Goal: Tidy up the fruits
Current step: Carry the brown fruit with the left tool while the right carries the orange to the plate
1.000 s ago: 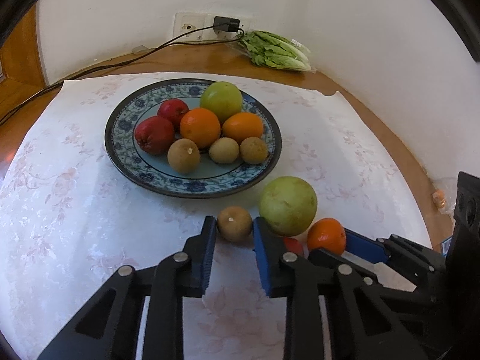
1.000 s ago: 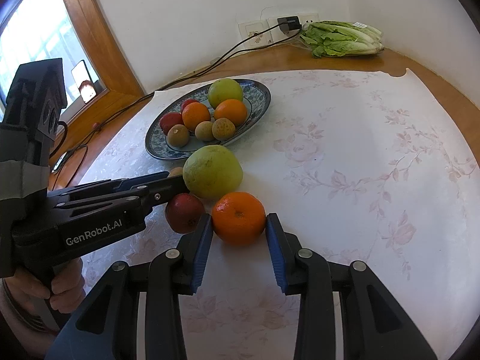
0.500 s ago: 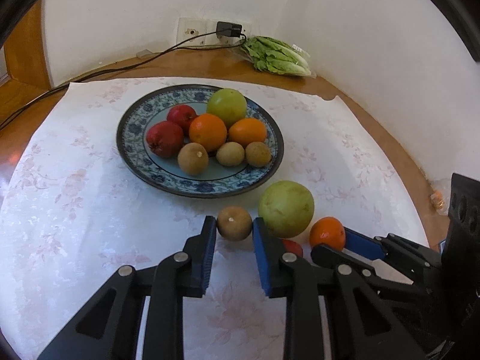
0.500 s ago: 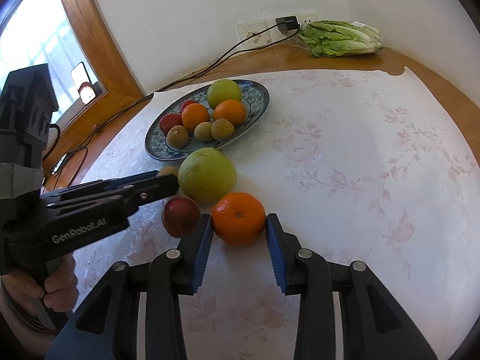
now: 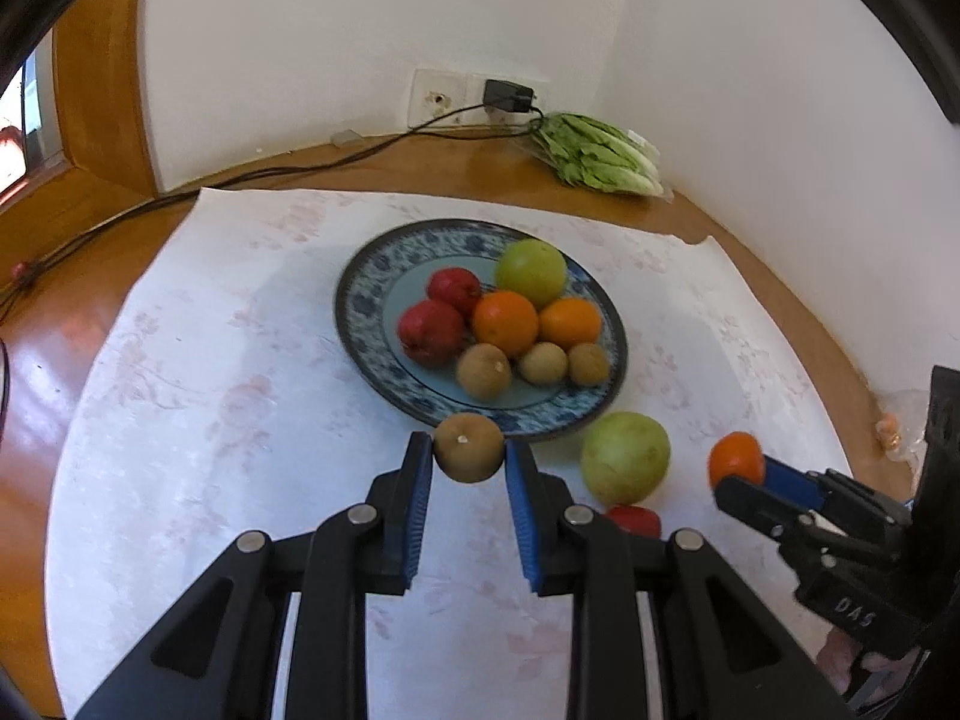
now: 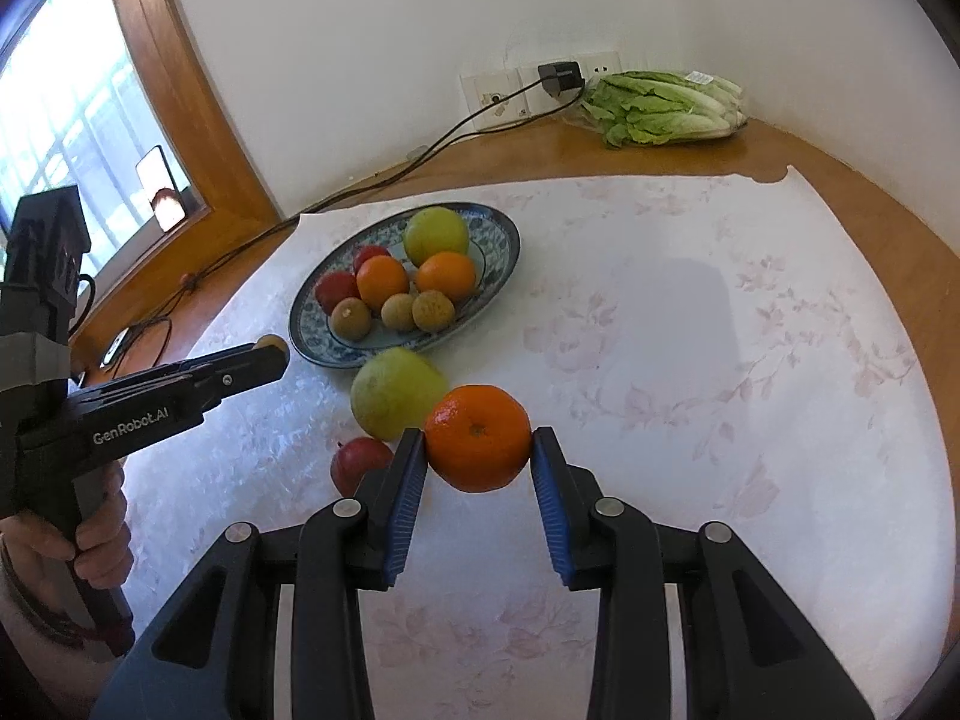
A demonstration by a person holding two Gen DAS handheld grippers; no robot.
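My left gripper (image 5: 469, 462) is shut on a brown round fruit (image 5: 468, 447) and holds it above the cloth, just in front of the blue patterned plate (image 5: 360, 309). The plate holds several fruits: red, orange, green and brown. My right gripper (image 6: 479, 450) is shut on an orange (image 6: 478, 437) lifted off the cloth; it also shows in the left wrist view (image 5: 735, 459). A large green fruit (image 6: 396, 393) and a small red fruit (image 6: 359, 462) lie on the cloth beside the plate. The left gripper also shows in the right wrist view (image 6: 273, 354).
A white flowered cloth (image 6: 690, 330) covers the round wooden table. A bagged lettuce (image 6: 663, 105) lies at the back by the wall. A charger (image 6: 561, 78) is plugged in there, with its cable (image 6: 360, 180) running left along the table edge.
Both grippers have risen, each lifting its fruit off the cloth. The left gripper has moved its brown fruit toward the plate; the green and red fruits stay put.
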